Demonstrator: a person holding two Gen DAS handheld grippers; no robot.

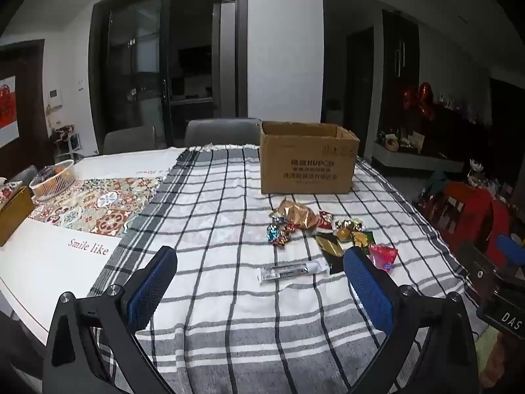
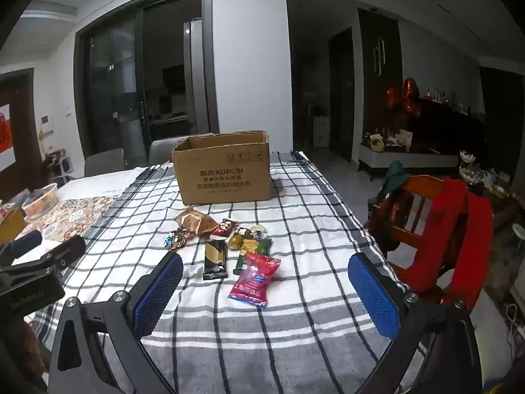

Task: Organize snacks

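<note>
While nothing is yet packed, I am logging the table as follows.

Progress: I am judging the sorting as not begun; every snack I can see is lying loose on the checked cloth (image 2: 295, 223).
Cardboard box (image 2: 223, 174): standing open at the far middle of the table; its inside is hidden from me.
Snacks: lying clustered just near of the box — gold wrapper (image 2: 193, 221), foil candies (image 2: 175, 241), black-and-gold packet (image 2: 215, 259), pink packet (image 2: 254, 279) nearest, white tube (image 1: 292, 271) at the left.
Left gripper (image 1: 261, 292): I am holding it spread wide, empty, above the cloth.
Right gripper (image 2: 265, 295): spread wide, empty, hovering near the pink packet.
Remaining: all pieces are waiting to go in.
</note>
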